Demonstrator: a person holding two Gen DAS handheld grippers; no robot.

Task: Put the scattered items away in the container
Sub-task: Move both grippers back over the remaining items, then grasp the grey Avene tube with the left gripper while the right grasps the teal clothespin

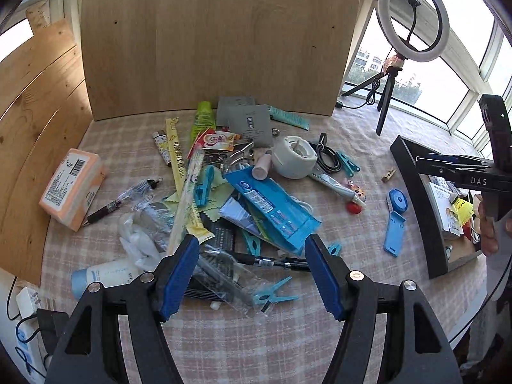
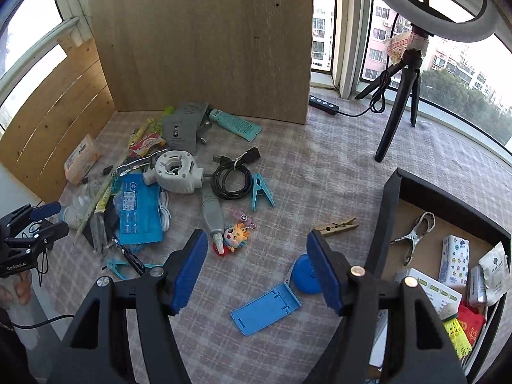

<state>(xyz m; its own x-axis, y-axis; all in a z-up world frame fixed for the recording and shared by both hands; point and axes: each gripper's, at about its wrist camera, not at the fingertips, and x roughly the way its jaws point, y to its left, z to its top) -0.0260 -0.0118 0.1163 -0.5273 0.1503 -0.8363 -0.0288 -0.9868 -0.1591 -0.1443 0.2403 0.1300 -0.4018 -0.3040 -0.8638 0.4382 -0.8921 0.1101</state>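
Item: tidying job, part done; we count both hands free

Left gripper (image 1: 252,275): jaws wide, nothing between the pads; we hang it over the near edge of the main heap

Right gripper (image 2: 256,268): jaws wide, empty; we hang it over the loose pieces on the checked cloth (image 2: 320,172)

Container (image 2: 388,211): black box at 3 o'clock of the right gripper, already holding a metal clip (image 2: 416,233), packets and a yellow shuttlecock (image 2: 459,332)

Stock not yet stowed, seen from the right wrist: blue phone stand (image 2: 265,307) at 6 o'clock between the jaws, round blue tape measure (image 2: 304,275) touching its far corner, wooden peg (image 2: 336,225) at 1 o'clock, doll keyring (image 2: 235,236) at 11 o'clock

Heap under the left gripper: blue packet (image 1: 272,211), black pen (image 1: 272,260), blue clothes peg (image 1: 275,294), among much else

Step in hand, as we judge it: between loads, choosing the next pick

Next move, as we judge it: lower the right gripper squarely on the phone stand or tape measure, close, carry to 3 o'clock, release over the box; the flat stand may need an edge grip
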